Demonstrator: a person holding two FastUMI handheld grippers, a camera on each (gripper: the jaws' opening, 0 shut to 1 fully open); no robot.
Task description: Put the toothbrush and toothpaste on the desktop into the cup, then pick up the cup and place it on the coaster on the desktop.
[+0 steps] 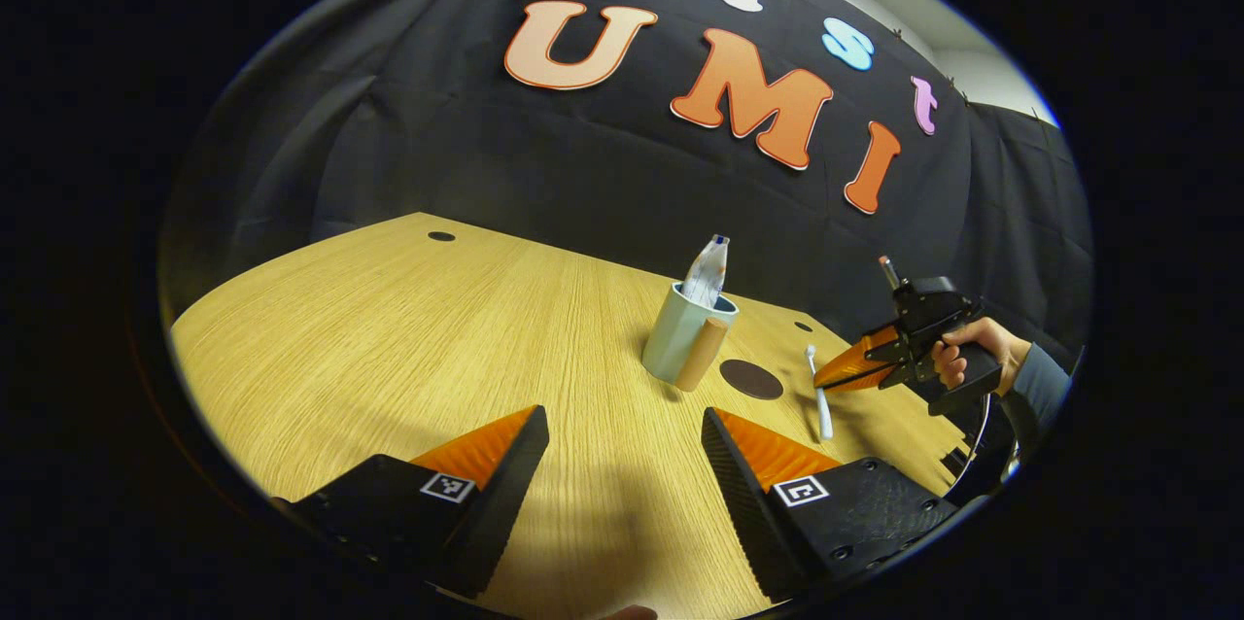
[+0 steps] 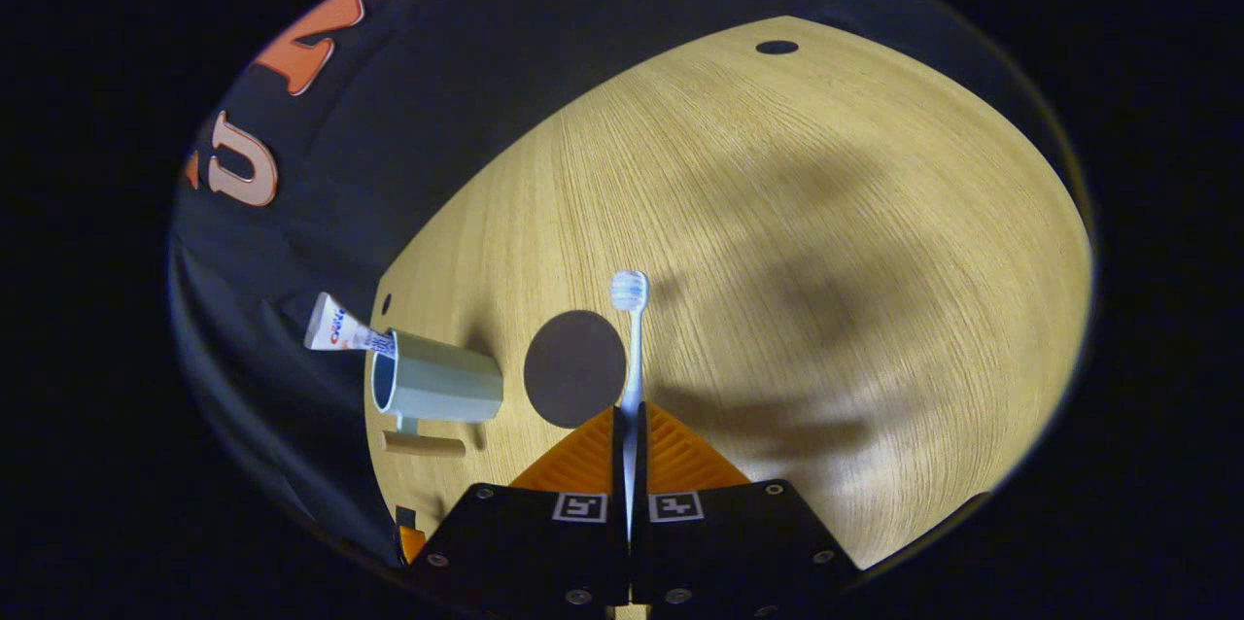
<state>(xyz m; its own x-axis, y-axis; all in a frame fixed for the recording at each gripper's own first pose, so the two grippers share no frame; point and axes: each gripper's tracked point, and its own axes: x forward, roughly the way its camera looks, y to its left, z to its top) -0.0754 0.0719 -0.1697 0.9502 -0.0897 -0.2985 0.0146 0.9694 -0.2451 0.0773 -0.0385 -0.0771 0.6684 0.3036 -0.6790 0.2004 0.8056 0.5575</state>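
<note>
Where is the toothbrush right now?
In the right gripper view the toothbrush is clamped in the right gripper, just right of the coaster; the cup stands beyond it.

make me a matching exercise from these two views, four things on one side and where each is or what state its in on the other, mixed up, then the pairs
Things
1. toothpaste
2. toothbrush
3. coaster
4. left hand-held gripper

Places or states
A. open, hovering over the desktop, nothing between its fingers
B. standing in the cup
C. lying bare on the wood, between cup and toothbrush
D. clamped by its handle in the right hand-held gripper

Pairs: 1-B, 2-D, 3-C, 4-A
</note>
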